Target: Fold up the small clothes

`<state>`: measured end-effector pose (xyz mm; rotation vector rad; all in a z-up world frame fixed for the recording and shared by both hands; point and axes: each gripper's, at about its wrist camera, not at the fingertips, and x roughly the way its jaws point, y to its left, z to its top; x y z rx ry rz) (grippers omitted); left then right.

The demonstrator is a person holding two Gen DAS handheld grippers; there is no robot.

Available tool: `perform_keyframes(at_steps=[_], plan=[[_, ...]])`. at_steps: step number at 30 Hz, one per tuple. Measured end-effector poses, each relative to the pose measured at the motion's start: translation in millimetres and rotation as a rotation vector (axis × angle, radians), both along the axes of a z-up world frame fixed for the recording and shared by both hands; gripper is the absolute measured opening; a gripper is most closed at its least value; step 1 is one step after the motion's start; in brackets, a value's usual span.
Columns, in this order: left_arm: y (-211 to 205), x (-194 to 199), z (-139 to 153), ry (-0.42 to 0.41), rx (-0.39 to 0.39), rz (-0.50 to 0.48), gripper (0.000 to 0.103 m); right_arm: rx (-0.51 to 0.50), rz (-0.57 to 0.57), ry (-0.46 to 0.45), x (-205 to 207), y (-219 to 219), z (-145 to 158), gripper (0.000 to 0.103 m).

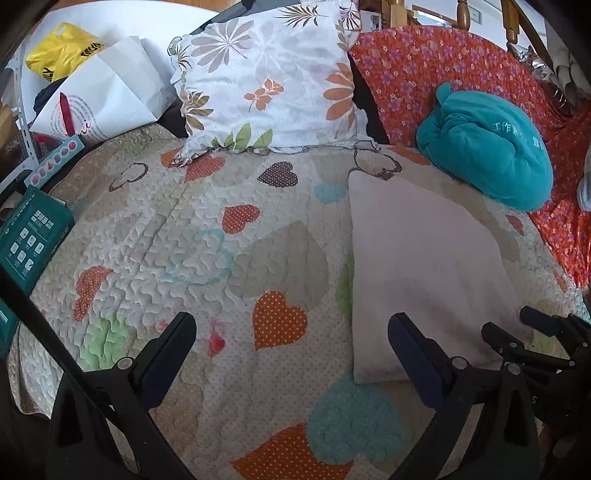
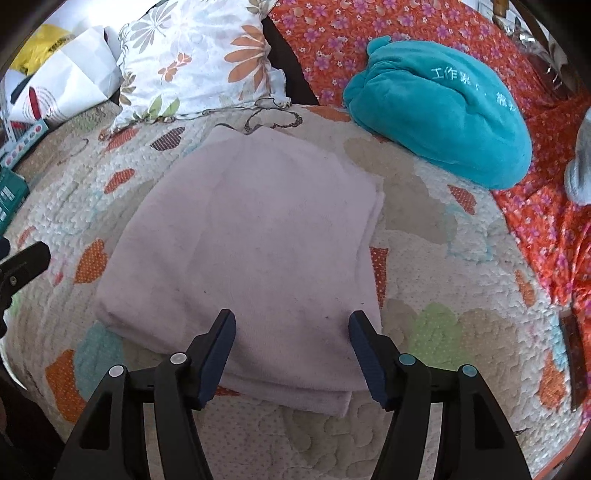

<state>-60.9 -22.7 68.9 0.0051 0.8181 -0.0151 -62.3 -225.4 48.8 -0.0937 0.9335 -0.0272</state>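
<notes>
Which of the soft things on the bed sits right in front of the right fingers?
The pale pink cloth, flat and folded; the teal bundle and floral pillow lie farther back.

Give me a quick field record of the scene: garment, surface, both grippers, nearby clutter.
garment: pale pink cloth, folded flat in layers
surface: heart-print quilt
right gripper: open, above the cloth's near edge, nothing held
left gripper: open, over bare quilt left of the cloth, nothing held
right of cloth: teal plush bundle on orange floral sheet
behind cloth: floral pillow
far left: white paper bag, yellow bag, green box
</notes>
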Motion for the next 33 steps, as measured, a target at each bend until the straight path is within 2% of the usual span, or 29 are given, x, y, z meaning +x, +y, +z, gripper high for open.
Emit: perform_keyframes(at_steps=[6,10,19,33], plan=[[-2,-1,-2,-0.021,0.042,0.007,0.103,-0.130,-0.022,-0.011,-1,5,2,0.070],[-4,1,-6,-0.014,0.053,0.007,0.103,-0.181,-0.028,-0.008,-3,5,1,0.070],[-11,1,-15,0.004,0.075,-0.011,0.103,-0.234,-0.032,-0.048,-9,5,8,0.071],[-11,2,-22,0.030,0.055,-0.022,0.103,-0.240,-0.047,-0.055,-10,5,10,0.073]])
